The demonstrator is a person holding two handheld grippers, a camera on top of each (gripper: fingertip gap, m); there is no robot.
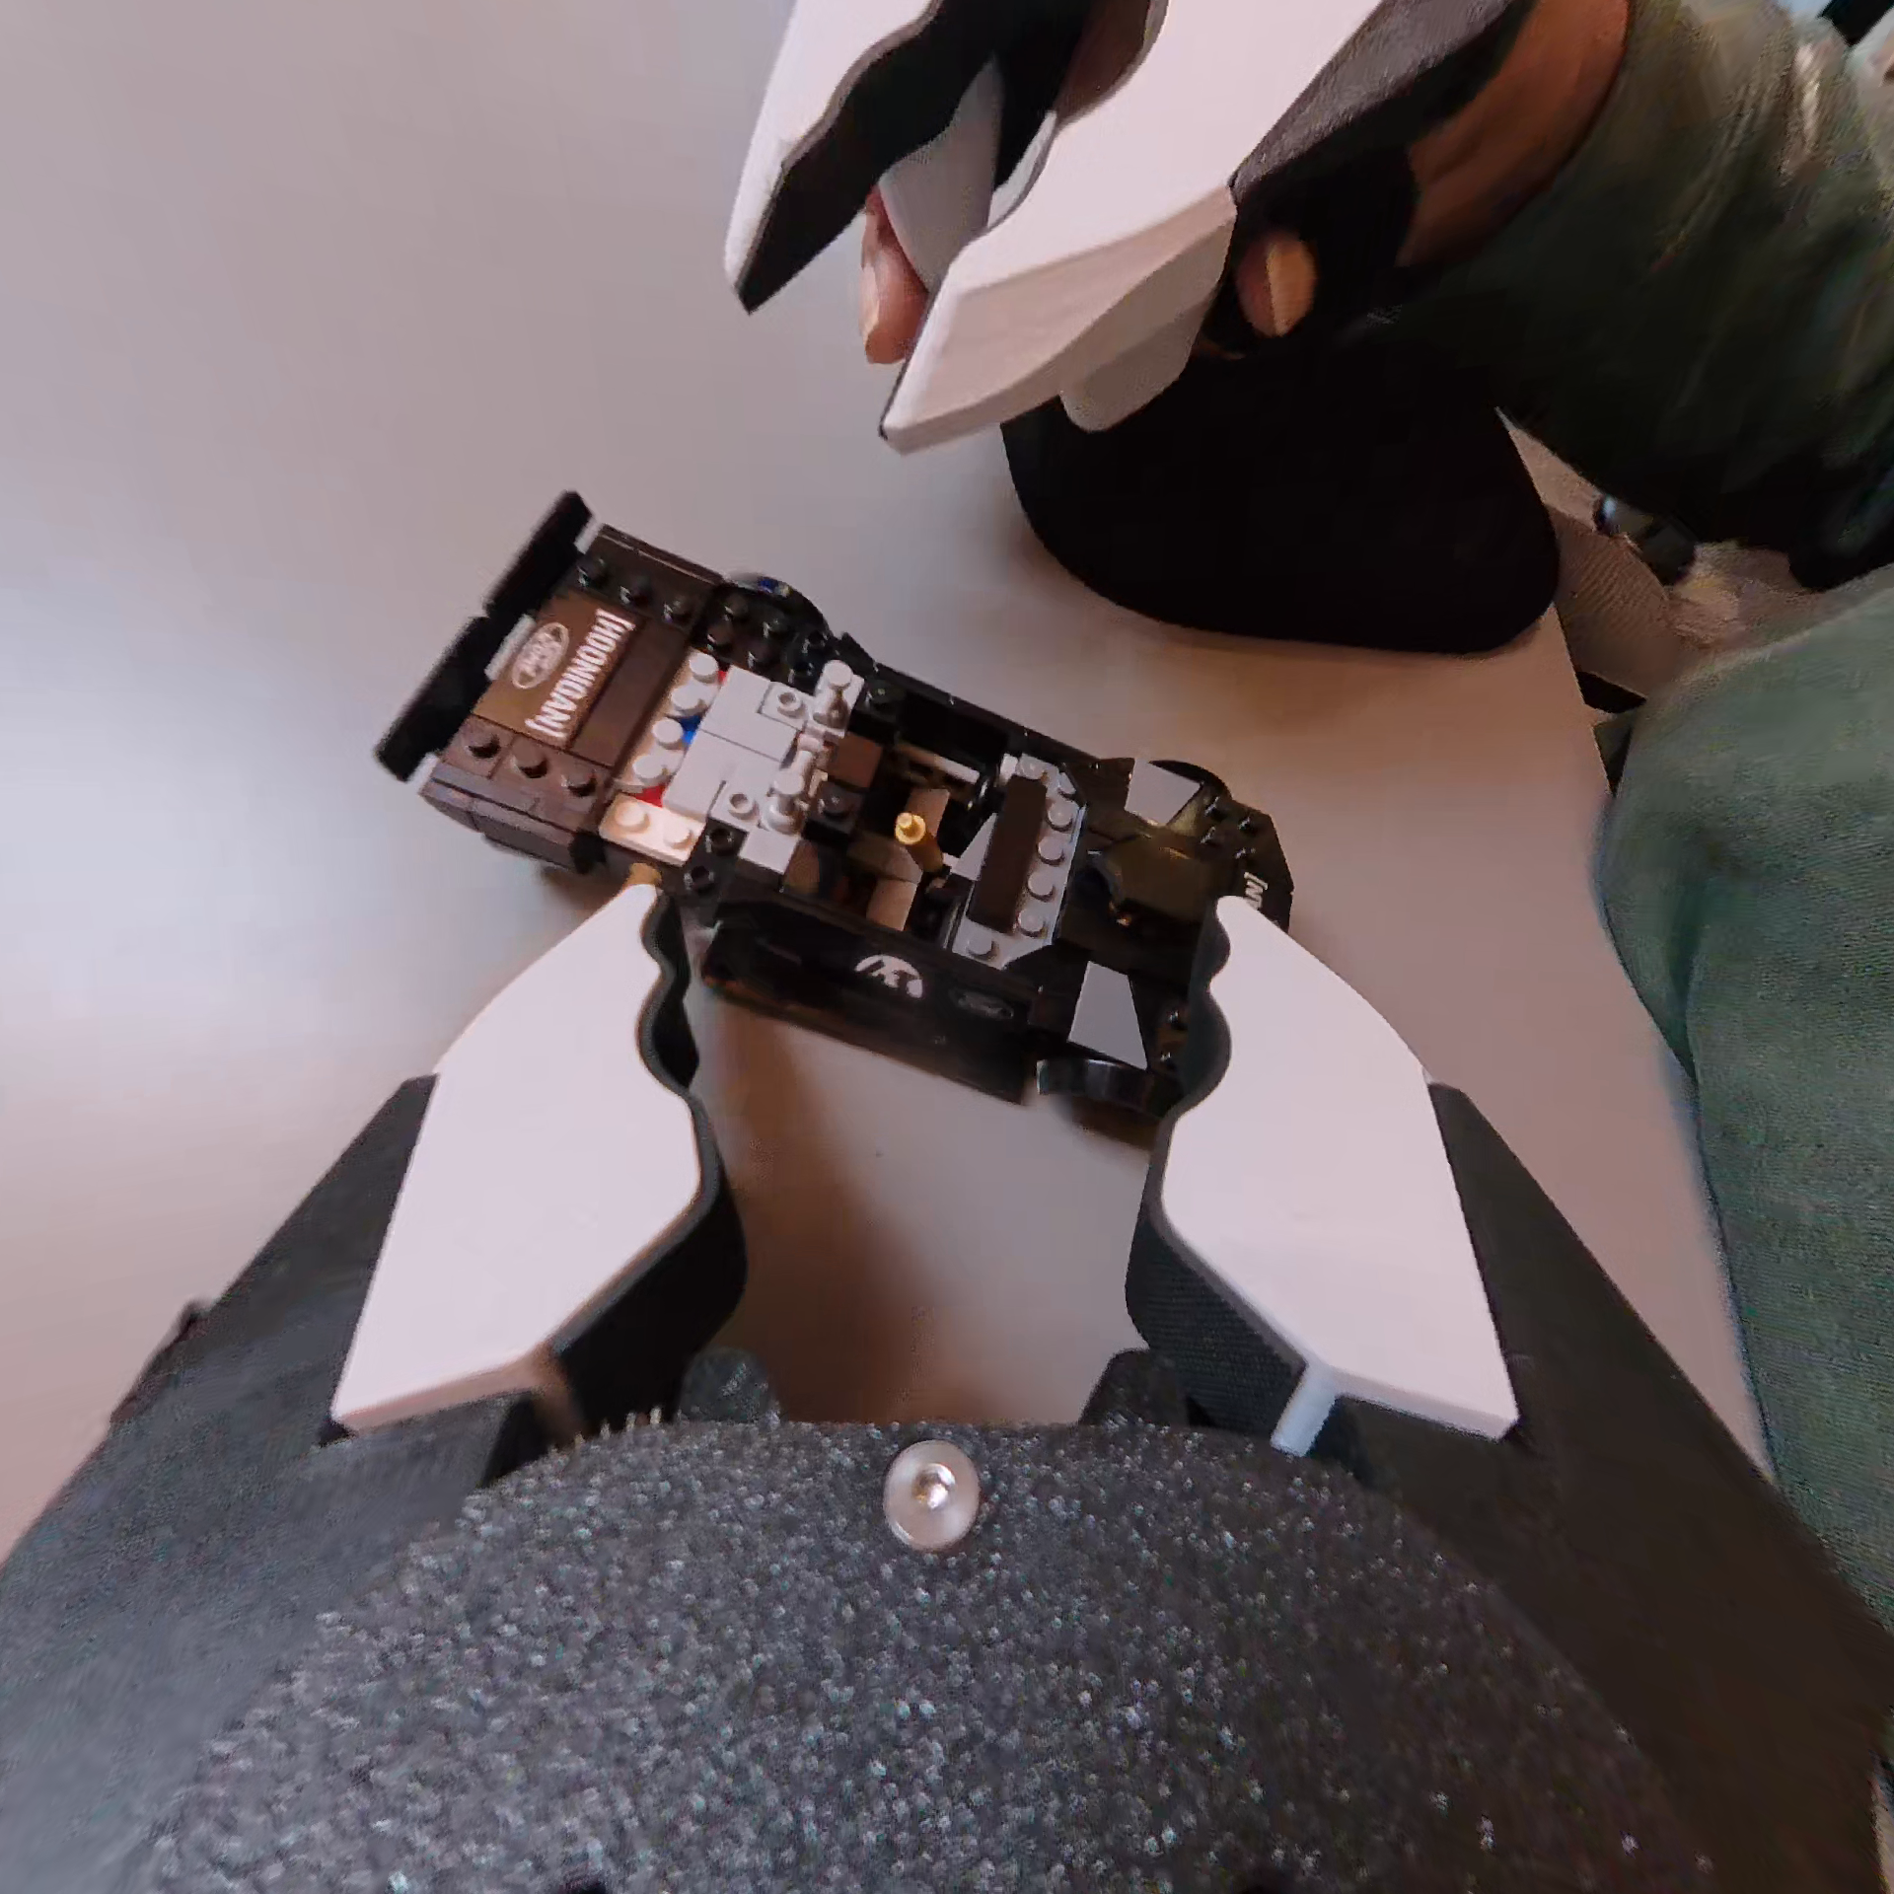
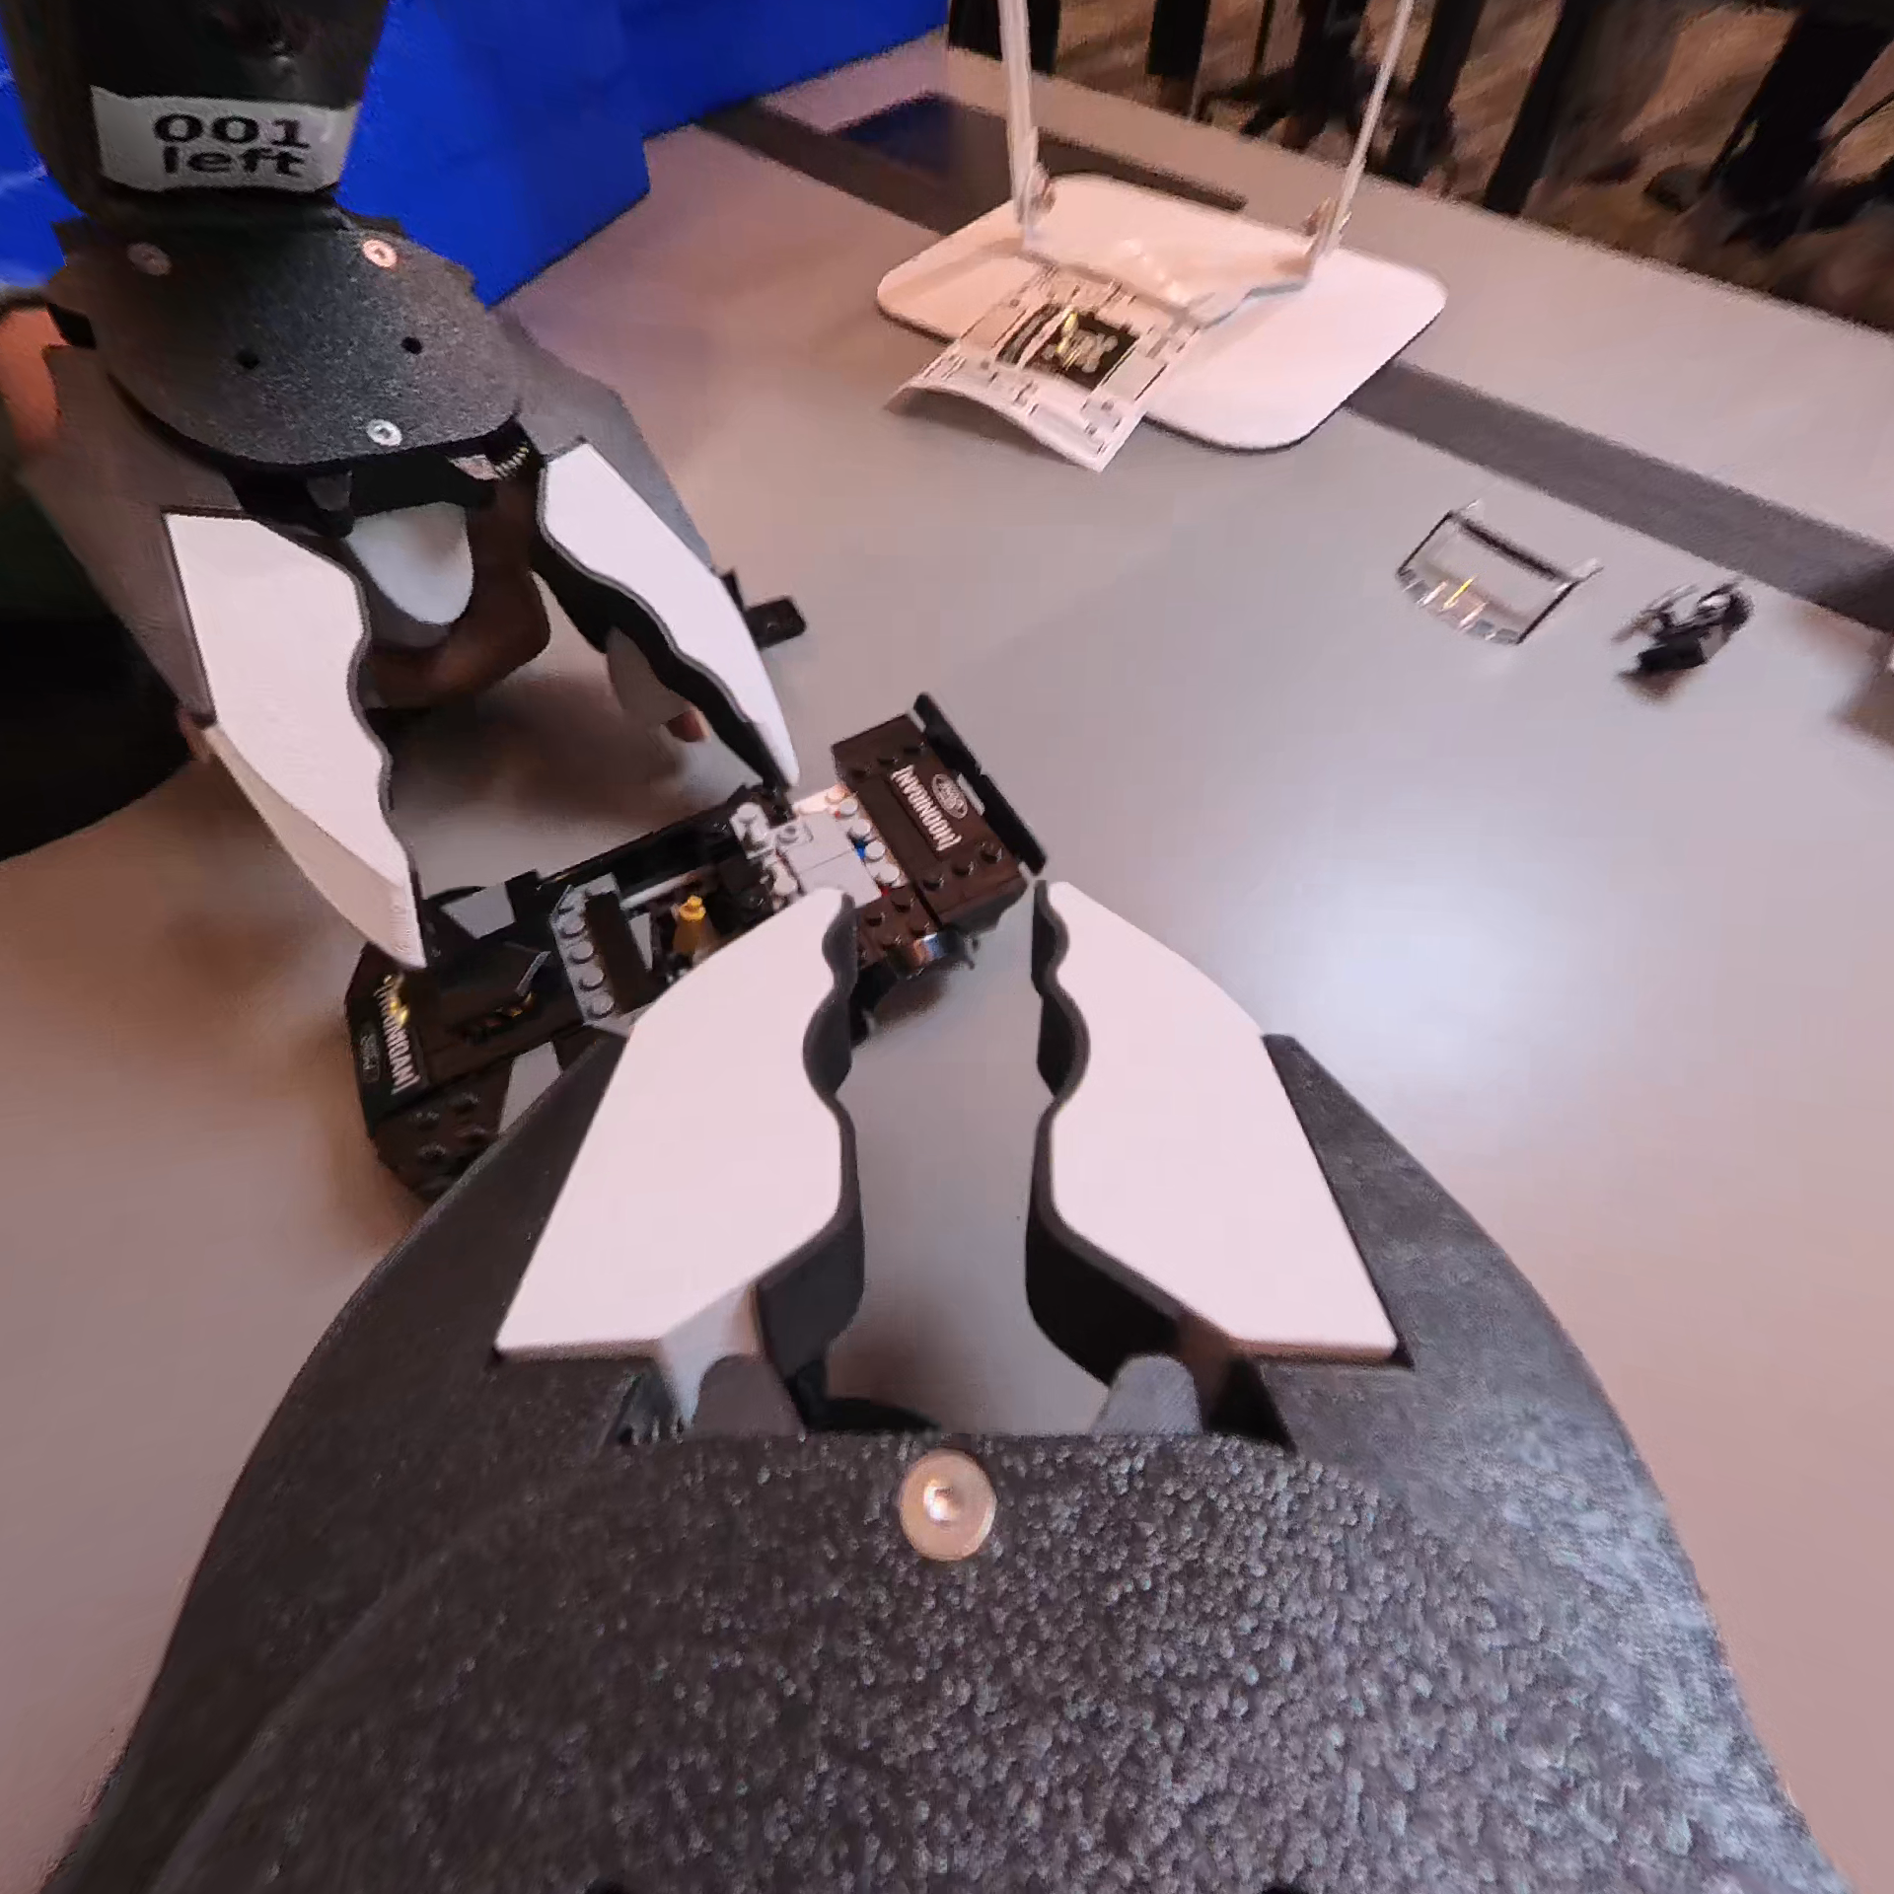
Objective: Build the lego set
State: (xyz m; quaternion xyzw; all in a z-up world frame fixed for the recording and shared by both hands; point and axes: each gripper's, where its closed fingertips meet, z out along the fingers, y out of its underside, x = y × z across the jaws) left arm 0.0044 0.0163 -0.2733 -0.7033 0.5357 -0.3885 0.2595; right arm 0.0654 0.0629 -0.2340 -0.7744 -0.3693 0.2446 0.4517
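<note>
Lego car on table between spread left tool fingers.

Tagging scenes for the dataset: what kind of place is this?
Probably an office or meeting room, not a workshop: a wide grey table, a white stand with a printed sheet, and a half-built lego car with loose parts.

Your left tongs stand spread wide at the frame's centre, their tips on either side of the black lego car lying on the grey tabletop. Your right tongs hang apart at the upper right, clear of the car, with nothing between them.
</note>
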